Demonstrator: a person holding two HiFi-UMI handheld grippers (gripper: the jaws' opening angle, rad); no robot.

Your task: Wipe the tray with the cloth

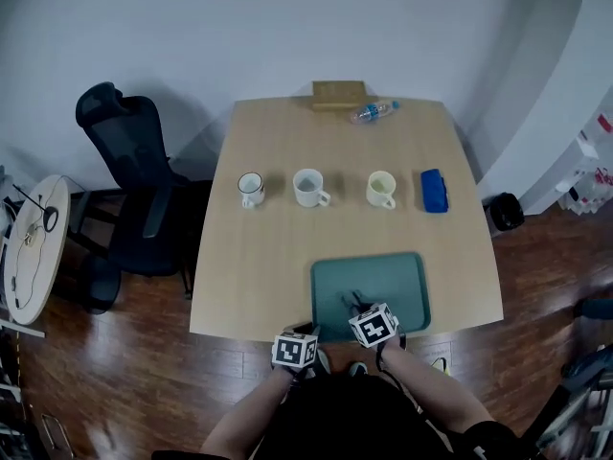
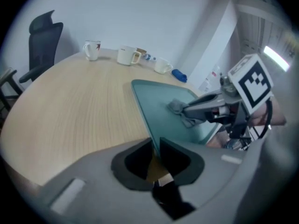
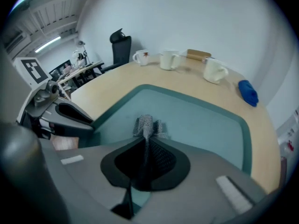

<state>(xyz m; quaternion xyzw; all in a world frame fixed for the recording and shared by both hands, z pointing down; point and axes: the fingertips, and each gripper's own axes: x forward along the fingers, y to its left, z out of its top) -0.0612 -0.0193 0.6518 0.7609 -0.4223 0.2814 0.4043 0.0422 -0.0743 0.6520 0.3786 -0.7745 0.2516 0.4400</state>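
Observation:
A teal tray point(image 1: 383, 278) lies at the table's near edge. My left gripper point(image 1: 306, 331) is at the tray's near left corner, and in the left gripper view the left gripper point(image 2: 155, 146) has its jaws closed on the tray's rim point(image 2: 145, 118). My right gripper point(image 1: 357, 306) is over the tray's near part, shut on a grey mesh cloth point(image 3: 145, 124). The cloth hangs from the jaws and rests bunched on the tray floor point(image 3: 205, 125). In the left gripper view the cloth point(image 2: 176, 107) shows at the tip of the right gripper point(image 2: 186, 111).
Three mugs point(image 1: 251, 189) point(image 1: 309, 188) point(image 1: 381, 189) and a blue object point(image 1: 434, 191) stand in a row across the middle of the table. A plastic bottle point(image 1: 373, 111) and a wooden block point(image 1: 338, 94) lie at the far edge. An office chair point(image 1: 129, 161) stands to the left.

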